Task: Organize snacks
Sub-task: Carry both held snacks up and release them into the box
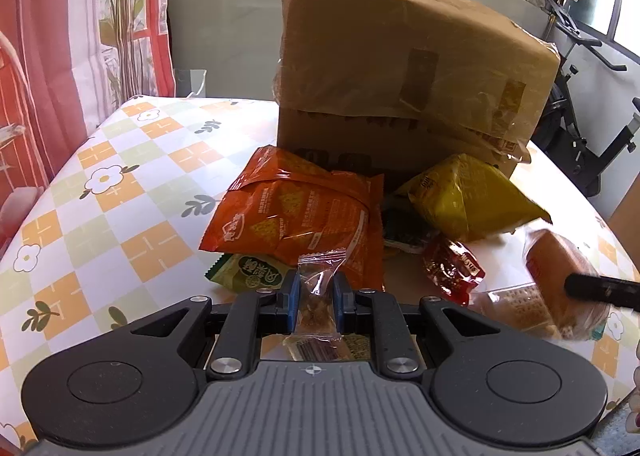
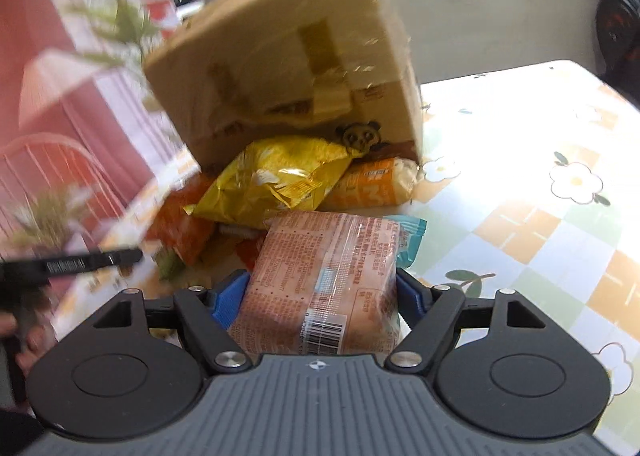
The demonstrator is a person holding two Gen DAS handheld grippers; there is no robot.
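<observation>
My left gripper (image 1: 316, 288) is shut on a small clear candy packet (image 1: 318, 296) with brown pieces inside, held just above the table in front of the snack pile. My right gripper (image 2: 322, 288) is shut on a wrapped bread bun (image 2: 324, 288) with a barcode; the bun also shows blurred at the right of the left wrist view (image 1: 560, 280). The pile holds an orange chip bag (image 1: 296, 212), a yellow bag (image 1: 468, 196), a green packet (image 1: 248, 272) and a red packet (image 1: 452, 268). In the right wrist view the yellow bag (image 2: 276, 180) lies above the bun.
A large cardboard box (image 1: 400, 68) stands behind the pile on the checked floral tablecloth (image 1: 120, 184). An orange-and-white packet (image 2: 380, 180) and a teal packet (image 2: 410, 244) lie by the box. A red curtain (image 1: 40, 56) hangs at left; an exercise bike (image 1: 580, 128) stands at right.
</observation>
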